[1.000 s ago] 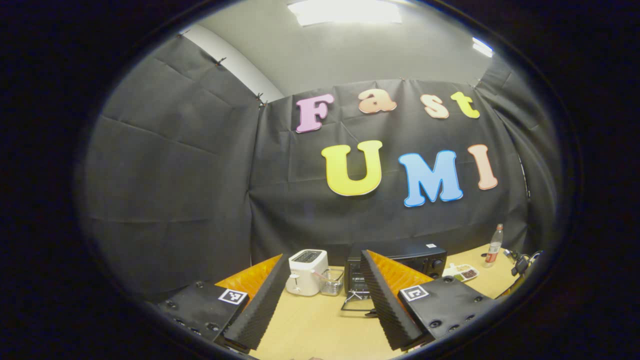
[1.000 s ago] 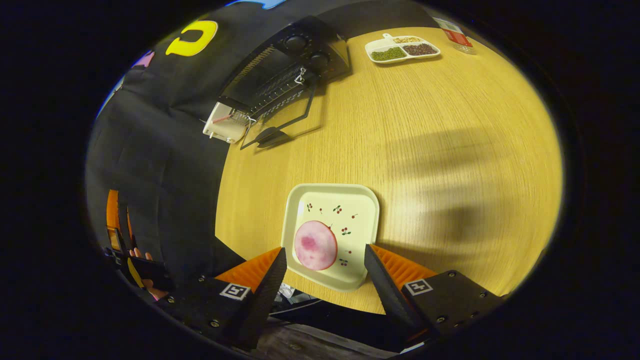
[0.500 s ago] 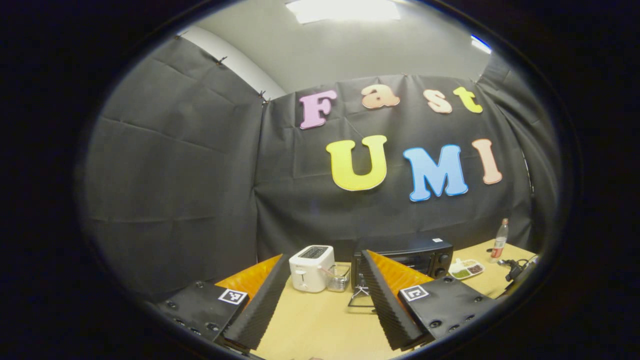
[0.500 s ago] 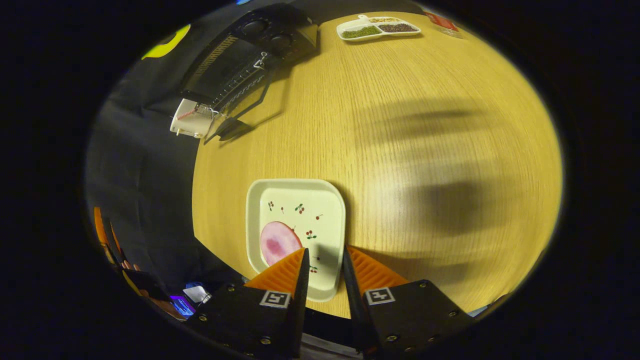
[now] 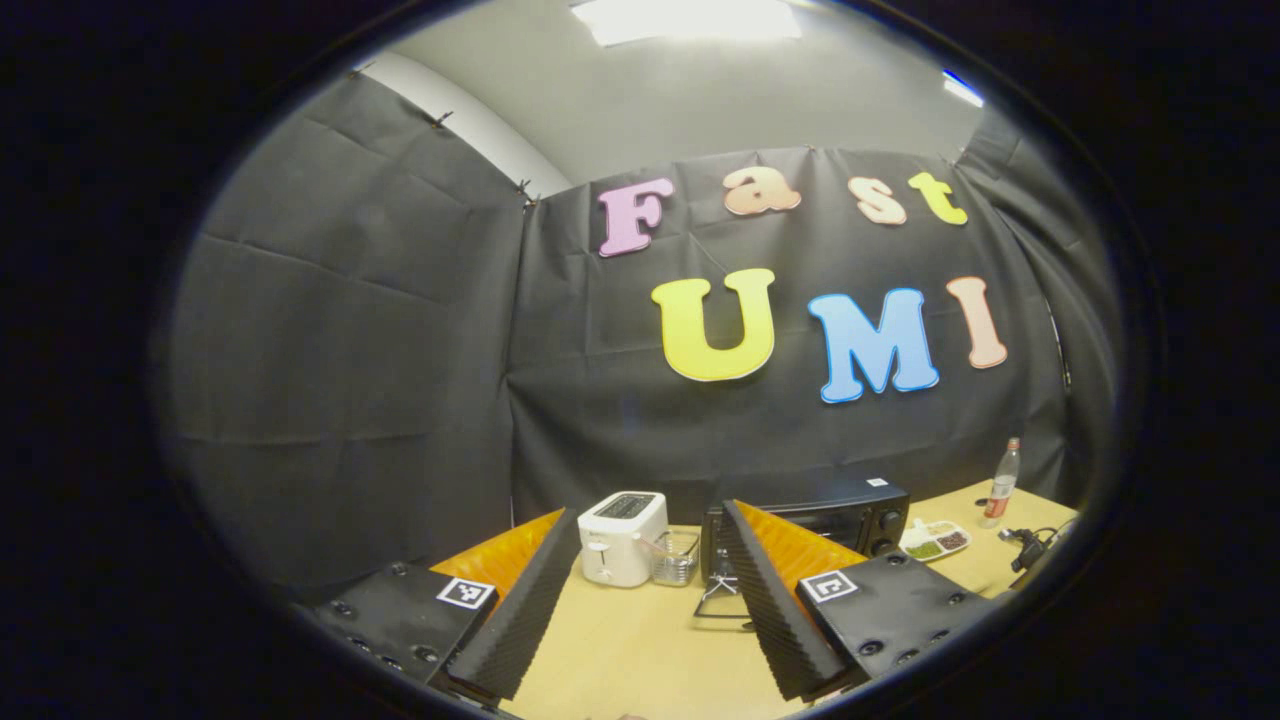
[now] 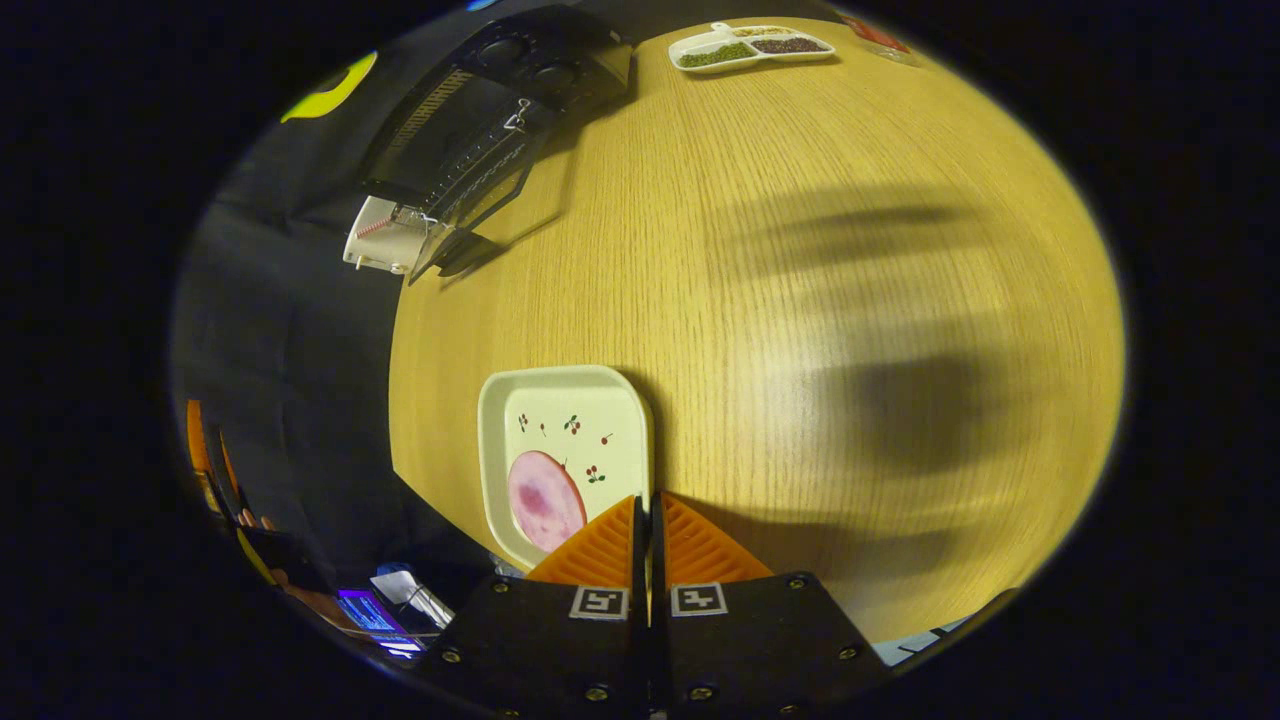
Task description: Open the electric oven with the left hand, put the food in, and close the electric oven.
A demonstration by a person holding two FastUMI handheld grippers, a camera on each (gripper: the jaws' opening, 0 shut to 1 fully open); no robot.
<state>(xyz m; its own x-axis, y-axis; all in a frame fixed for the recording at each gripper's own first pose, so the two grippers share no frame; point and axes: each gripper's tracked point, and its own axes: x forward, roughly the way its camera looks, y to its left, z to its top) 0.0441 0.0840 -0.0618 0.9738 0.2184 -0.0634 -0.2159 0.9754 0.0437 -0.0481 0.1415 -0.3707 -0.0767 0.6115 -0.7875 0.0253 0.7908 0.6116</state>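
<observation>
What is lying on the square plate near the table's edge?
On the square plate lies one round pink slice of food. The right hand-held gripper covers the plate's right rim.

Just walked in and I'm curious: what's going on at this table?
A person holds a gripper in each hand. The right gripper has pinched shut on the rim of a square plate carrying a round pink slice of food. The oven at the far end of the table has its door down. The left gripper hangs open, holding nothing.

toaster (image 5: pixel 622 524) left of oven (image 5: pixel 810 512) | divided dish (image 5: pixel 934 538) right of oven | plate (image 6: pixel 560 450) at surface (image 6: pixel 800 300) near edge
</observation>
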